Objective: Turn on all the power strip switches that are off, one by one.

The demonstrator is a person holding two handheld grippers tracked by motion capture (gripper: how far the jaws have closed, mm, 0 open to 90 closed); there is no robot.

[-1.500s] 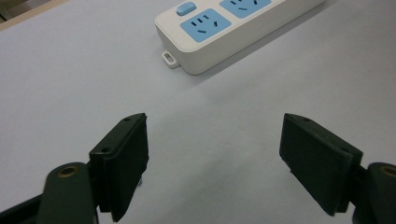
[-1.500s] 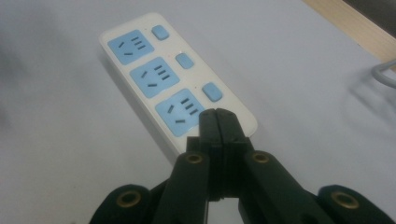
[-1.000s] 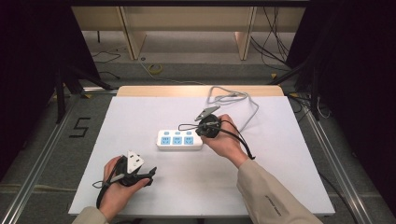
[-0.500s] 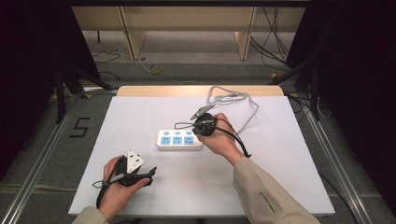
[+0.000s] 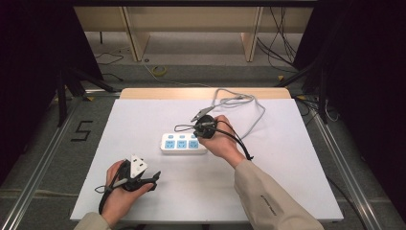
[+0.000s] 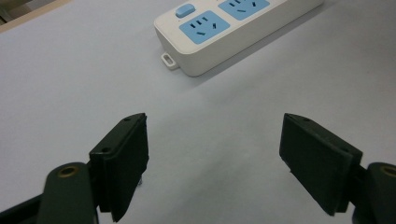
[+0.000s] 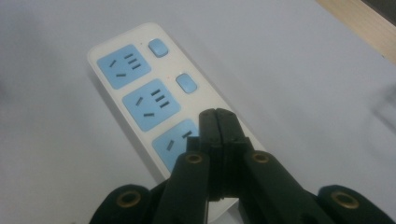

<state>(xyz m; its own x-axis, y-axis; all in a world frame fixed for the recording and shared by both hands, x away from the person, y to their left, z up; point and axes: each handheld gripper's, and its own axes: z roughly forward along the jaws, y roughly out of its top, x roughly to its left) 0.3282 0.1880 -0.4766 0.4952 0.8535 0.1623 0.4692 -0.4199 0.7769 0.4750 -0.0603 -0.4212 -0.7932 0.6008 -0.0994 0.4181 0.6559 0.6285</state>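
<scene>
In the right gripper view the right gripper [image 7: 216,122] has its two black fingers [image 7: 207,128] pressed flat together with nothing between them, their tips poised over the lowest blue socket of the power strip [image 7: 140,88], at the centre of the frame; whether they touch it I cannot tell. The strip is a smooth white plastic bar with rounded corners, carrying three square blue socket faces in a row and small rounded blue buttons beside them. In the left gripper view the left gripper [image 6: 212,140] has its fingers [image 6: 123,154] spread wide apart and empty, matte black blocks with brass-coloured rivets at their bases, low in the frame above bare surface; the end of the strip, with a small mounting tab, lies at the upper centre, well apart from them. From the high view the strip [image 5: 184,143] rests at the middle of the white desk [image 5: 143,110], the right gripper [image 5: 203,128] just at its right end, and the left gripper [image 5: 149,179] sits at the lower left. A pale grey cable [image 5: 239,103] loops loosely at the upper right of the desk.
</scene>
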